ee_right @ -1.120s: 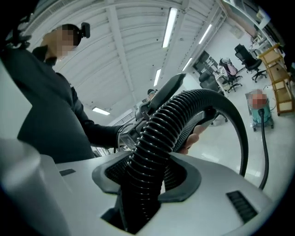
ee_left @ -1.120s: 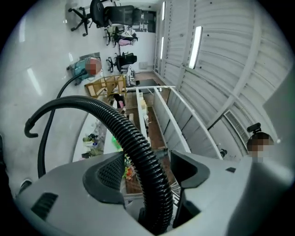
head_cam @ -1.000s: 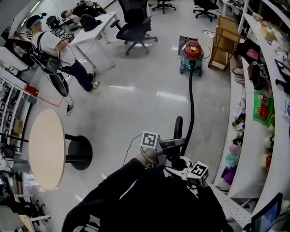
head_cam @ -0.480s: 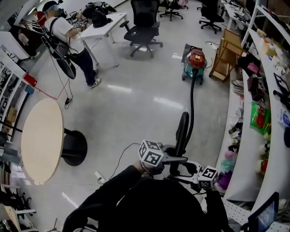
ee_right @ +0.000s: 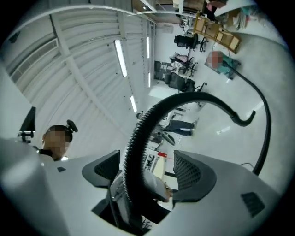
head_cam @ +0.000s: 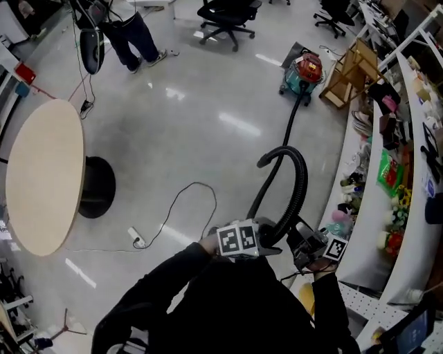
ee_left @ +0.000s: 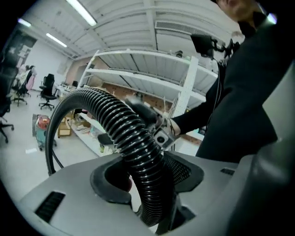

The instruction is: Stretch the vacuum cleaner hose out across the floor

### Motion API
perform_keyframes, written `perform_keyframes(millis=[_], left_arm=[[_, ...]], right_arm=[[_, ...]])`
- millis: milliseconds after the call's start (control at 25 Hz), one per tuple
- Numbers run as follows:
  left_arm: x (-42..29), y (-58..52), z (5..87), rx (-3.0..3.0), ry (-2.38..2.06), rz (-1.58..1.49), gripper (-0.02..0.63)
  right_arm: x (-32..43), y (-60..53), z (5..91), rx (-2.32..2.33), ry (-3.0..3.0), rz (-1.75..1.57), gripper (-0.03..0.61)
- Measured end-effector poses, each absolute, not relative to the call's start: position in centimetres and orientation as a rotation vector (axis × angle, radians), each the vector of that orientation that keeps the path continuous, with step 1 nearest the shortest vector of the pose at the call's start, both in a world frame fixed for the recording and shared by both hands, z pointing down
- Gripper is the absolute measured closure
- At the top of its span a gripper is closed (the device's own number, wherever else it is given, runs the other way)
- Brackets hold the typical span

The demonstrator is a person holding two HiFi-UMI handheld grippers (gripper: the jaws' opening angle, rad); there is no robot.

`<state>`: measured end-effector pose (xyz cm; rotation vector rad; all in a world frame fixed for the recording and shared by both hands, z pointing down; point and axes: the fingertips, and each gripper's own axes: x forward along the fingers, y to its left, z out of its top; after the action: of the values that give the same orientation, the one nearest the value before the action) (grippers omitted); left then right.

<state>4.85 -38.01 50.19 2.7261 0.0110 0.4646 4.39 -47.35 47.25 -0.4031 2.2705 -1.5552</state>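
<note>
A red and teal vacuum cleaner (head_cam: 308, 72) stands far off on the floor. Its black ribbed hose (head_cam: 299, 181) runs toward me and arches up in a loop to both grippers. My left gripper (head_cam: 268, 242) has just closed its jaws, and they are shut on the hose (ee_left: 120, 124) near its end. My right gripper (head_cam: 299, 238), close beside it, has just opened its jaws. The hose (ee_right: 138, 133) passes between them with a gap on each side. The cleaner (ee_left: 42, 124) is small at the left of the left gripper view.
A round wooden table (head_cam: 41, 173) on a black base stands at the left. A thin cord with a white plug (head_cam: 135, 237) lies on the floor. Curved white shelves (head_cam: 387, 207) full of goods line the right. A person (head_cam: 131, 28) and an office chair (head_cam: 225, 14) are far back.
Both grippers have drawn back from the cleaner. The hose, nearly straight before, now rises in a loop. The left gripper has rolled and the cord and plug have come into view.
</note>
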Motion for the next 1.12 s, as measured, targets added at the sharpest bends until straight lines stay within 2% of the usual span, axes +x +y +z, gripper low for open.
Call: perform_keyframes(millis=[400, 480, 680, 840, 920, 1120], left_arm=[[2.0, -29.7, 53.1, 2.812, 0.202, 0.856, 0.388], [2.9, -28.3, 52.7, 2.816, 0.193, 0.854, 0.388], [6.2, -24.8, 54.5, 2.826, 0.015, 0.945, 0.388], [5.3, -22.4, 58.5, 2.711, -0.291, 1.124, 0.388], [5.0, -21.5, 58.2, 2.574, -0.410, 0.994, 0.388], [8.5, -21.5, 50.9, 2.272, -0.477, 0.334, 0.388]], right_arm=[[-0.3, -42.0, 45.9, -0.396, 2.332, -1.505, 0.215], [0.6, -40.5, 45.4, -0.462, 2.356, -1.445, 0.330], [4.4, -35.2, 44.2, -0.530, 2.443, -1.253, 0.367], [9.7, -30.3, 44.6, -0.589, 2.464, -1.136, 0.400], [12.0, -27.3, 45.0, -0.593, 2.524, -1.075, 0.401], [13.4, -20.2, 47.5, -0.533, 2.726, -0.972, 0.401]])
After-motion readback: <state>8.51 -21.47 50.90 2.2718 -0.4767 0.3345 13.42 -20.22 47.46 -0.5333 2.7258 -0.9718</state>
